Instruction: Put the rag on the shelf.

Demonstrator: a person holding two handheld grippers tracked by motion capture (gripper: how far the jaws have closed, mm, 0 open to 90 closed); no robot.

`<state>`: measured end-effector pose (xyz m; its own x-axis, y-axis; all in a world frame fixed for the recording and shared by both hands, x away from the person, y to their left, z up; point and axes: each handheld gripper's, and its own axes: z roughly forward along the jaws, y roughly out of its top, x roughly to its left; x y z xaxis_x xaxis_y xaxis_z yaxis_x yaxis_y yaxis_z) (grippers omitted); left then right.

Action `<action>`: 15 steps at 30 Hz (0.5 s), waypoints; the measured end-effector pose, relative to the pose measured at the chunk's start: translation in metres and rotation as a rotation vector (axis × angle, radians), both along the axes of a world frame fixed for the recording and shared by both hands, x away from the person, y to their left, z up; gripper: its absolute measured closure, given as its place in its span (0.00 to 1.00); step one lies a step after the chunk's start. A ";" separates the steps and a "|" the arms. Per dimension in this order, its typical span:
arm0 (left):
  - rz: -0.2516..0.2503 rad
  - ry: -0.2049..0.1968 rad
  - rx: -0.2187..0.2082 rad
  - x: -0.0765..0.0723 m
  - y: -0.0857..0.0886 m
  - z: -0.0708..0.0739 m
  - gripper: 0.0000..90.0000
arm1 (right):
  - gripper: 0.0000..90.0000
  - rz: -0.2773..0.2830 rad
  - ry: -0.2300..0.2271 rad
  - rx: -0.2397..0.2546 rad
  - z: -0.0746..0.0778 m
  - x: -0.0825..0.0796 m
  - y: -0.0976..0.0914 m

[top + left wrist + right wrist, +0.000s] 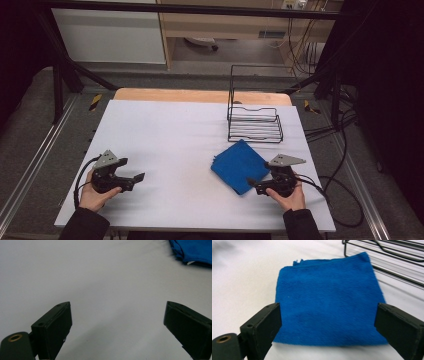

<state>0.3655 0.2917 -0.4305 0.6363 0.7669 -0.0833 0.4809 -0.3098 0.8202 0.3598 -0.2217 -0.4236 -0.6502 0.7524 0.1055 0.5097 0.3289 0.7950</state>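
Two grippers are in the hands of a person at the near edge of the table. In the high view the right gripper [256, 184] is at about 5 o'clock on the table, and its jaws are spread wide with nothing pinched between them. Its tips reach the near edge of the blue cloth [239, 166]; whether they touch it, I cannot tell. In the right gripper view the folded blue cloth [329, 300] lies flat between and beyond the two black jaws. The left gripper [136, 178] is at about 7 o'clock, well apart from the cloth, and its jaws are also spread wide over the bare white table [165, 135]. In the left gripper view a corner of the cloth [192, 251] is far off at 1 o'clock. A black wire rack [254, 122] stands at about 1 o'clock on the table, just beyond the cloth.
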 end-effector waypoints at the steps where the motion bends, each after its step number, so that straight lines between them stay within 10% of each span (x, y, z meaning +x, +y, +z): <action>1: 0.000 0.000 -0.001 0.000 0.000 0.000 0.09 | 0.12 0.005 0.001 -0.004 0.000 0.000 0.004; 15: 0.000 0.004 0.000 0.001 0.000 0.000 0.10 | 0.44 0.103 0.017 -0.062 -0.006 0.010 0.063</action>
